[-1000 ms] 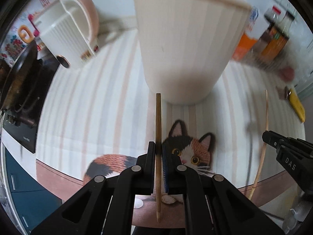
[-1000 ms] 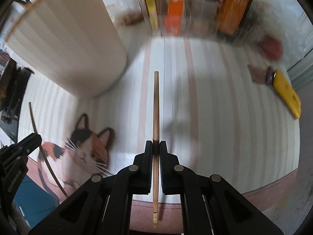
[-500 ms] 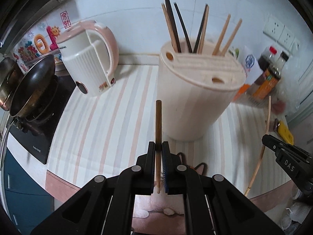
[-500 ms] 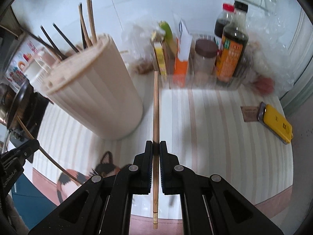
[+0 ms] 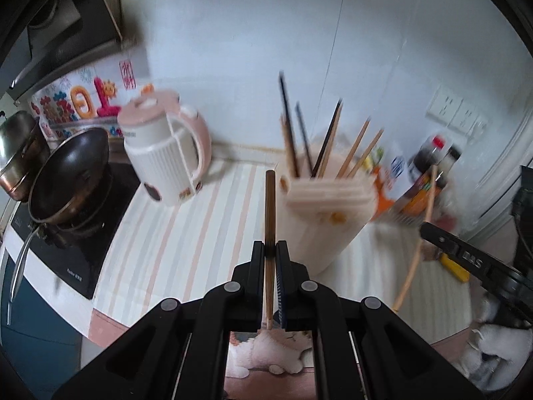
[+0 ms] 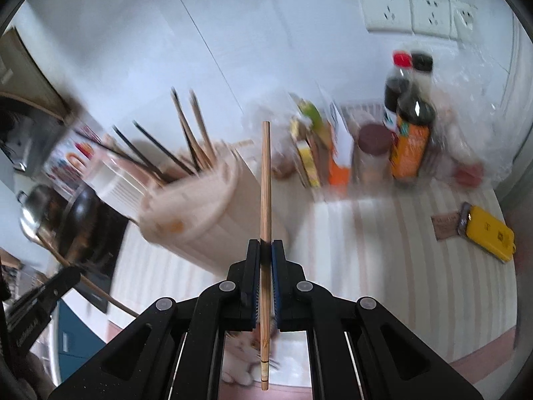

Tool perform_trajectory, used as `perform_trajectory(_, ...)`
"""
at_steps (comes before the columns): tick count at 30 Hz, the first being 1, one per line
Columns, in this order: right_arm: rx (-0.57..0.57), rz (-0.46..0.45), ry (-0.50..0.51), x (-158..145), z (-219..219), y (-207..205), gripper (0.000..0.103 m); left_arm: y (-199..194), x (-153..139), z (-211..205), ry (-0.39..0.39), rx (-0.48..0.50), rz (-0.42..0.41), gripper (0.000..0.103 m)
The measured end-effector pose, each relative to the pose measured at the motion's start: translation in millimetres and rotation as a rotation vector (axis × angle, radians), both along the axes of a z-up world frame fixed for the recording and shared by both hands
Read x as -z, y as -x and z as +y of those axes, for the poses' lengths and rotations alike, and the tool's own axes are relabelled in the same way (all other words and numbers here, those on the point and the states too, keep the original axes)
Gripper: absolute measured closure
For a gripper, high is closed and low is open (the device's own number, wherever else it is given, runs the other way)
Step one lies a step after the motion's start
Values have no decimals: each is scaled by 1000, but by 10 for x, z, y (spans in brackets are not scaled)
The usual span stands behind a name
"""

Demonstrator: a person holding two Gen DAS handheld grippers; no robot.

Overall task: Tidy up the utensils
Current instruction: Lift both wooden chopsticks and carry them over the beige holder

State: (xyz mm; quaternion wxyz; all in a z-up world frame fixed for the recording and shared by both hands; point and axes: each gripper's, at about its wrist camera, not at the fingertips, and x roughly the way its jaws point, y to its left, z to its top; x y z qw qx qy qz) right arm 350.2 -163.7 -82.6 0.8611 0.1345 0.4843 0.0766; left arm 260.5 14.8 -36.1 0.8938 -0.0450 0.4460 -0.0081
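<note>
My left gripper (image 5: 270, 248) is shut on a dark wooden chopstick (image 5: 269, 206) that points forward, raised above the counter. My right gripper (image 6: 265, 246) is shut on a lighter wooden chopstick (image 6: 265, 186). A tall beige utensil holder (image 5: 328, 213) stands on the striped counter just right of the left chopstick's tip, with several chopsticks (image 5: 328, 146) sticking up from it. In the right wrist view the holder (image 6: 196, 213) is to the left of my chopstick. The right gripper also shows at the right edge of the left wrist view (image 5: 466, 260).
A pink and white kettle (image 5: 163, 153) and a dark pan (image 5: 70, 170) on a stove stand to the left. Sauce bottles (image 6: 408, 126) and packets (image 6: 319, 150) line the back wall. A yellow object (image 6: 488, 233) lies at the right. A cat picture (image 5: 273, 353) marks the mat's front.
Both grippers have risen and tilted up with their chopsticks. The holder, once close and filling the view, now sits lower and farther, its top and the wall in view.
</note>
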Motion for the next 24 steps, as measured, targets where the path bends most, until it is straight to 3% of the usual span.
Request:
perform_trajectory(6, -10, -90, -77, -585, 62, -321, 96, -136, -596, -113, 87, 41, -88, 99)
perform_trajectory(11, 4, -188, -80, -962, 188, -693, 96, -482, -931, -253, 85, 64, -160, 99)
perform_trajectory(18, 61, -272, -93, -1050, 347, -1221, 96, -1163, -965, -202, 65, 32, -167, 99)
perform_trajectory(24, 83, -334, -69, -909, 508, -1474, 96, -1512, -718, -163, 49, 19, -110, 99)
